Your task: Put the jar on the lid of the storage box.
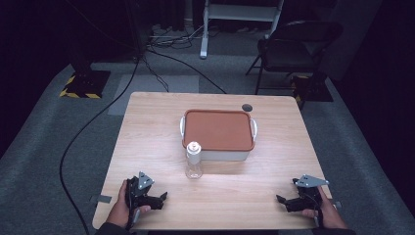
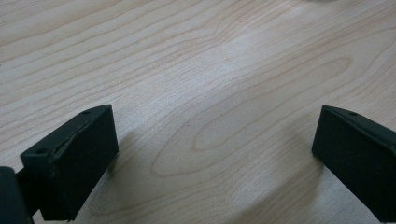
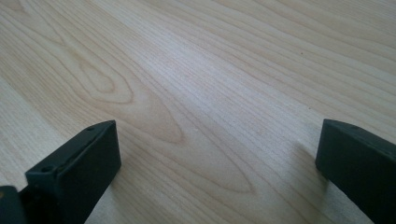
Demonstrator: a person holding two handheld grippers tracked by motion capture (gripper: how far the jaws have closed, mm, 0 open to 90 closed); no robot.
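A white box with a flat orange-brown lid (image 1: pixel 218 129) sits in the middle of the wooden table (image 1: pixel 147 142). Just in front of its left corner stands a small clear bottle (image 1: pixel 194 159) with a white cap. My left gripper (image 1: pixel 161 199) rests low at the table's near left corner, held by a hand, jaws wide apart over bare wood (image 2: pixel 210 140). At the near right corner my right gripper (image 1: pixel 281 200) lies the same way, open, with only wood grain (image 3: pixel 219 140) between its jaws. Both point inward toward the table's middle.
A small dark round spot (image 1: pixel 247 107) marks the table behind the box. Beyond the table stand a dark folding chair (image 1: pixel 293 49), a white frame (image 1: pixel 205 29) and cables (image 1: pixel 98 122) across the grey floor.
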